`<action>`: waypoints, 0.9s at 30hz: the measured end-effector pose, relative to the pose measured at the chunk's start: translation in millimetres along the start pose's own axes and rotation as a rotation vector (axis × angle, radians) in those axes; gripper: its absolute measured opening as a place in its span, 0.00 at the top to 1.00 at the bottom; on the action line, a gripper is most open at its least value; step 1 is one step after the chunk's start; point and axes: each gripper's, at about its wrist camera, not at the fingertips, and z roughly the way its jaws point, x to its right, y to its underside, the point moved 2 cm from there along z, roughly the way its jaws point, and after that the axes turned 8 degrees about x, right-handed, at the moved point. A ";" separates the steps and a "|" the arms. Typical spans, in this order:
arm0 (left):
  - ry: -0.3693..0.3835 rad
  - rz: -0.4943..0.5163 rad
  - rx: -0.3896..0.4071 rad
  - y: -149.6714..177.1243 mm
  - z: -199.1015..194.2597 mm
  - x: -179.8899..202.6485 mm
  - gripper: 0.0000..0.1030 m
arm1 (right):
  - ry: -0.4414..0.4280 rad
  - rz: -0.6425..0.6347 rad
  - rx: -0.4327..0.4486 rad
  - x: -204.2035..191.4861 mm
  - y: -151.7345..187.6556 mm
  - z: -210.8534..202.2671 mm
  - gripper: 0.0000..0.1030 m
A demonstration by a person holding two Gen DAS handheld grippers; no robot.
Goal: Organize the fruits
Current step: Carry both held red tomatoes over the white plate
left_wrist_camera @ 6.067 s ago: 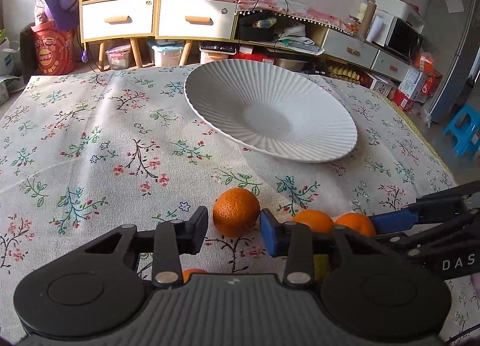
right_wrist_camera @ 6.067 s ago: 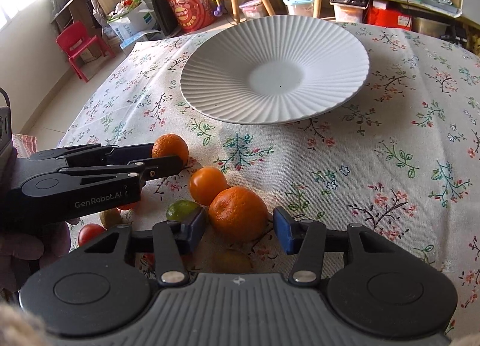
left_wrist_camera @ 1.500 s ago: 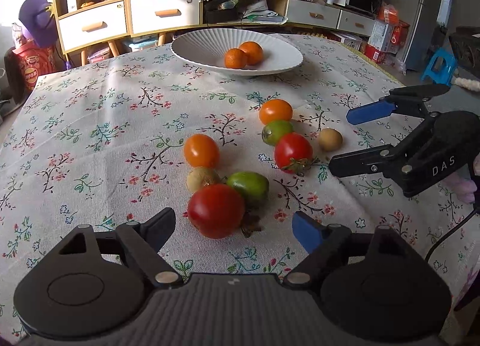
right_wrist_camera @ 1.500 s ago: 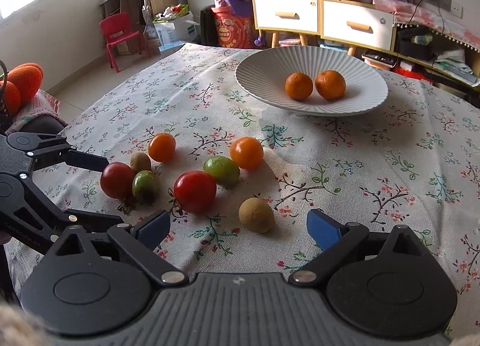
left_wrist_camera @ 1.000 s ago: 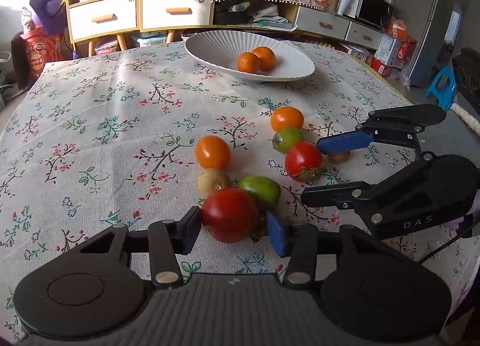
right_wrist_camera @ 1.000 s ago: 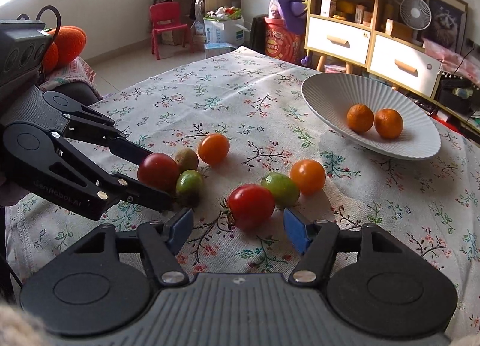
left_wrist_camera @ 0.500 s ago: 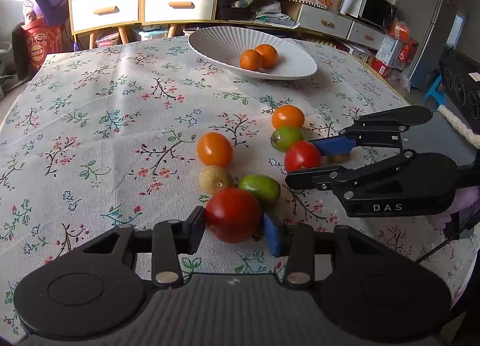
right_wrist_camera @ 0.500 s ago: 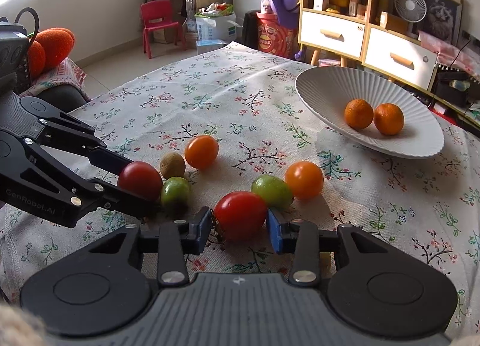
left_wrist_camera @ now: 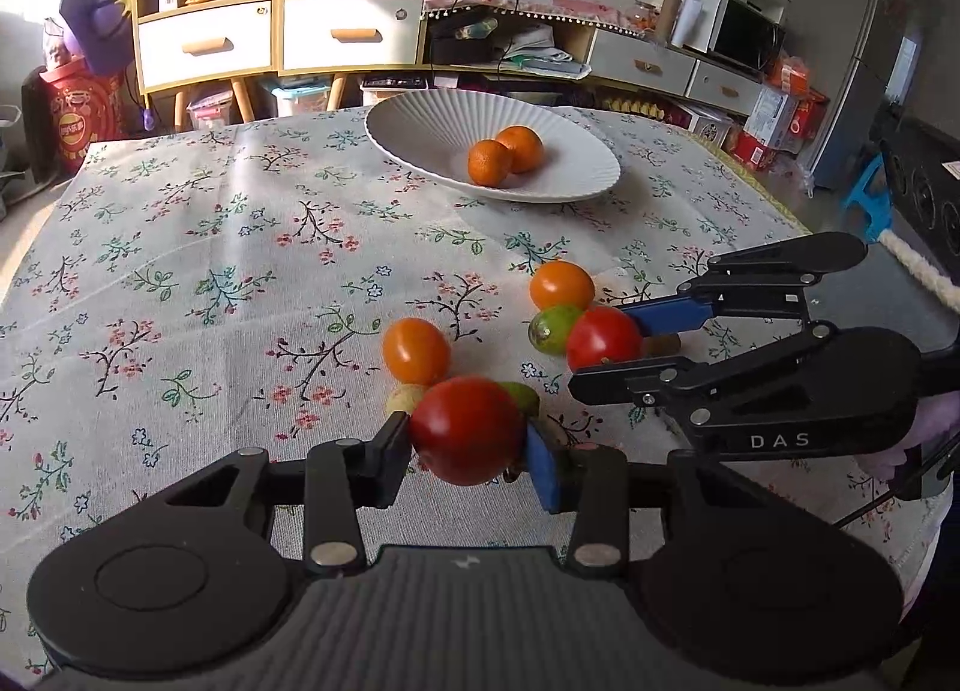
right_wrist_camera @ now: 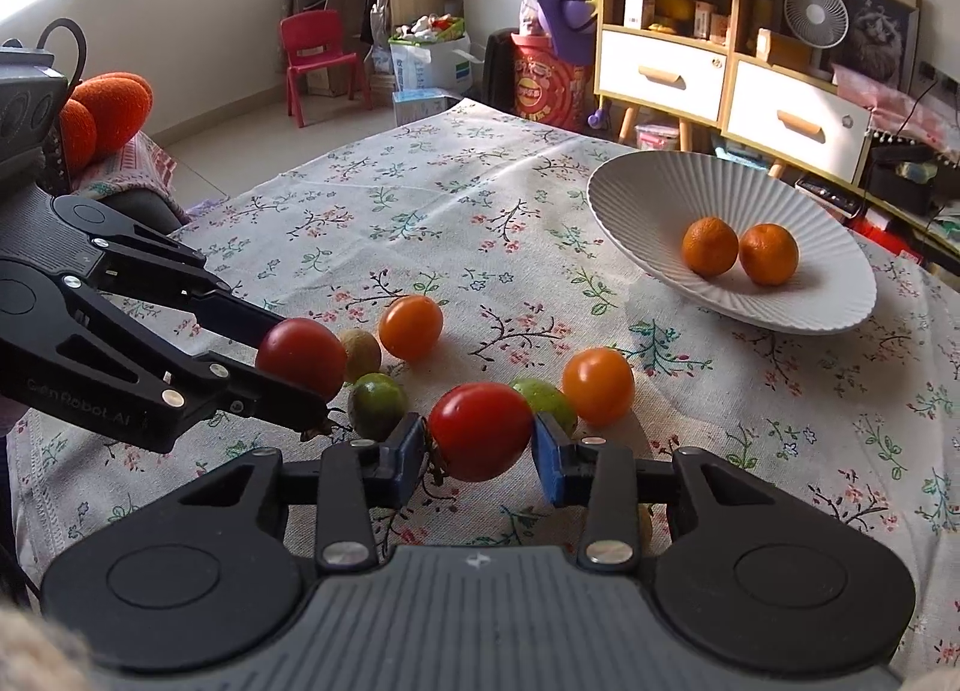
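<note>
Left wrist view: the left claw (left_wrist_camera: 468,445) is clamped on a red tomato (left_wrist_camera: 467,430), and the right claw (right_wrist_camera: 479,451) pinches a second tomato (right_wrist_camera: 480,430). Both look just lifted, so we're mid-pick. Next comes the carry ahead to the bowl (left_wrist_camera: 420,133), over the loose fruit (left_wrist_camera: 415,349). Open desk (left_wrist_camera: 180,271) lies ahead-left; the claws sit close together, so stagger them.

Both red tomatoes (left_wrist_camera: 467,430) (right_wrist_camera: 480,430) now clamped, lifted off tablecloth (left_wrist_camera: 240,271).
</note>
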 end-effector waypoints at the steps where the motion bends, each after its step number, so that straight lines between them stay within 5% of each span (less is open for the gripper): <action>1: -0.001 -0.003 0.003 -1.5 -0.1 0.0 0.67 | 0.004 0.002 0.000 0.8 -1.1 -0.5 0.65; 27: -0.055 -0.053 0.047 -68.5 35.0 14.4 0.67 | 0.193 0.168 0.000 64.9 -34.3 6.1 0.65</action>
